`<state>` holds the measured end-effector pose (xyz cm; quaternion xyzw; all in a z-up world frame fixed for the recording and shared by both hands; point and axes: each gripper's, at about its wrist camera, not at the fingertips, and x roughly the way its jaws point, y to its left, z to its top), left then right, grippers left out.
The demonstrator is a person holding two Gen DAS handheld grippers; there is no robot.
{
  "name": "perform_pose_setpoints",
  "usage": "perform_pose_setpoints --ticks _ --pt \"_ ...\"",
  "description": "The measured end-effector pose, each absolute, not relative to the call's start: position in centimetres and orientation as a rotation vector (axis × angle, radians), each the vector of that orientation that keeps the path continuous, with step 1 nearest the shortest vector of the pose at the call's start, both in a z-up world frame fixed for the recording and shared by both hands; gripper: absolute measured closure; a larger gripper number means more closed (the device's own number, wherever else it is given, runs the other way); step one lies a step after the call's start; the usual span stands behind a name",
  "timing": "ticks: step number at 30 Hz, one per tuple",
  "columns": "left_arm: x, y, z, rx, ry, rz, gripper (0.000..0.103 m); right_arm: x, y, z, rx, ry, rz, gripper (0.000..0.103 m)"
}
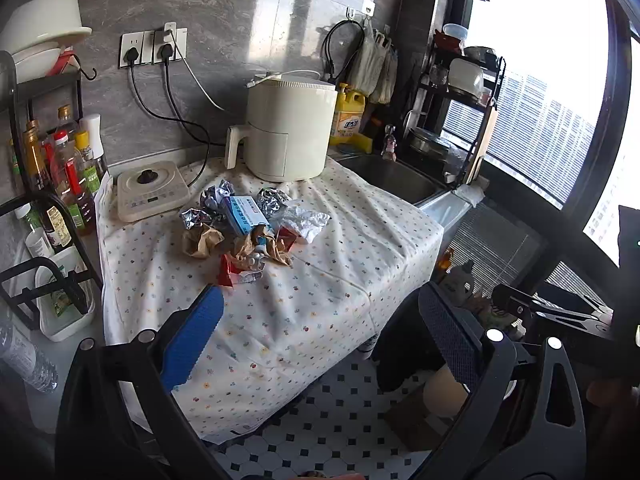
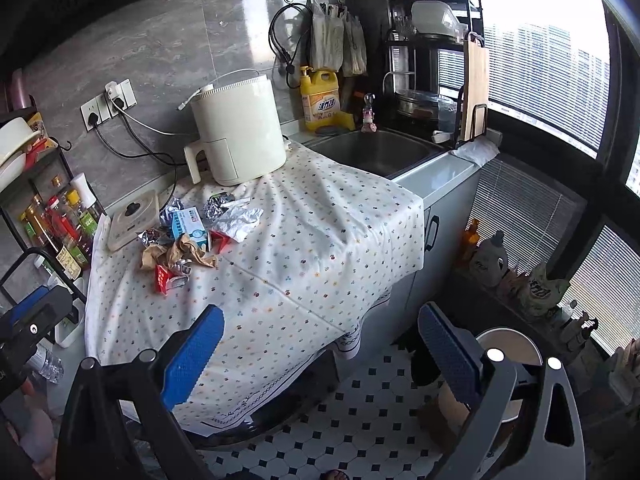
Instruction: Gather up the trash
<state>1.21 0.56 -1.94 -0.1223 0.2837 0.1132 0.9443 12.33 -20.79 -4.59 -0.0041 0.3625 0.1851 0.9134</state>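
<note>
A pile of trash (image 1: 248, 228) lies on the flower-print cloth: crumpled foil, a blue-white box (image 1: 245, 210), brown paper, white paper and red wrappers. It also shows in the right wrist view (image 2: 192, 236). My left gripper (image 1: 320, 328) is open and empty, held above the cloth's front edge, short of the pile. My right gripper (image 2: 320, 340) is open and empty, further right, over the cloth's corner and the floor. The right gripper's body shows in the left wrist view (image 1: 560, 312).
A cream air fryer (image 1: 286, 128) stands behind the pile, an induction hob (image 1: 150, 190) to its left. Sauce bottles (image 1: 68, 176) fill a rack at far left. A sink (image 2: 376, 152) lies to the right. A round bin (image 2: 508, 364) stands on the tiled floor.
</note>
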Motion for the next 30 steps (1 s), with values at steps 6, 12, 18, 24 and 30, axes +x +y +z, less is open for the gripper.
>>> perform_pose_setpoints --ticks 6,12,18,24,30 --pt "1.0 2.0 -2.1 -0.285 0.594 0.261 0.006 12.9 -19.8 -4.6 -0.011 0.759 0.431 0.008" --pt "1.8 4.5 -2.7 -0.321 0.622 0.293 0.021 14.1 -17.0 -4.9 -0.060 0.768 0.519 0.010" --pt "3.6 7.4 -4.1 -0.351 0.655 0.311 0.036 16.3 -13.0 -5.9 -0.094 0.809 0.615 0.020" --pt "6.9 10.9 -7.1 -0.414 0.710 0.312 0.049 19.4 -8.2 -7.5 -0.104 0.878 0.709 0.035" --pt "10.4 14.0 -10.6 -0.456 0.767 0.307 0.054 22.1 -4.0 -9.0 -0.128 0.934 0.746 0.043"
